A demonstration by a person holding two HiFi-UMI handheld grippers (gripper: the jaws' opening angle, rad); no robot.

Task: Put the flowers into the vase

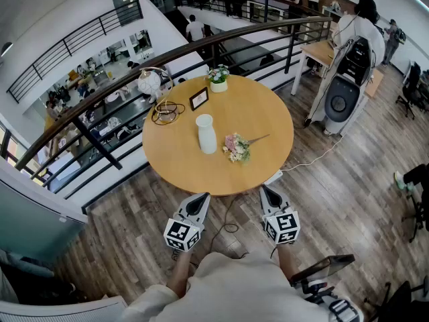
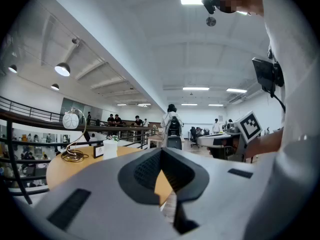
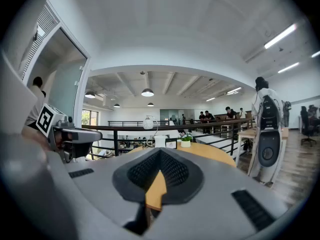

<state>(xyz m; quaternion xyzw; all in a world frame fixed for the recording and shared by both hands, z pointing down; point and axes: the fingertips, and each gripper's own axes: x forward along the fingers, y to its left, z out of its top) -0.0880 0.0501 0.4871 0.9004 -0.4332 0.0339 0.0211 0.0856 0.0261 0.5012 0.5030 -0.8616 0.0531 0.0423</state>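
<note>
I hold both tools just short of the table (image 1: pixel 261 113). The left tool (image 1: pixel 200 200) is at its 7 o'clock and the right tool (image 1: pixel 267 193) at its 5 o'clock, each with jaws together on nothing. The flowers (image 1: pixel 236 147) lie flat near the white vase (image 1: pixel 206 133), at its 4 o'clock. A potted plant (image 1: pixel 218 78) stands at the far rim, 12 o'clock.

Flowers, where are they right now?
In the head view, the flowers lie on the round table, just right of the white vase, near the table's middle.
</note>
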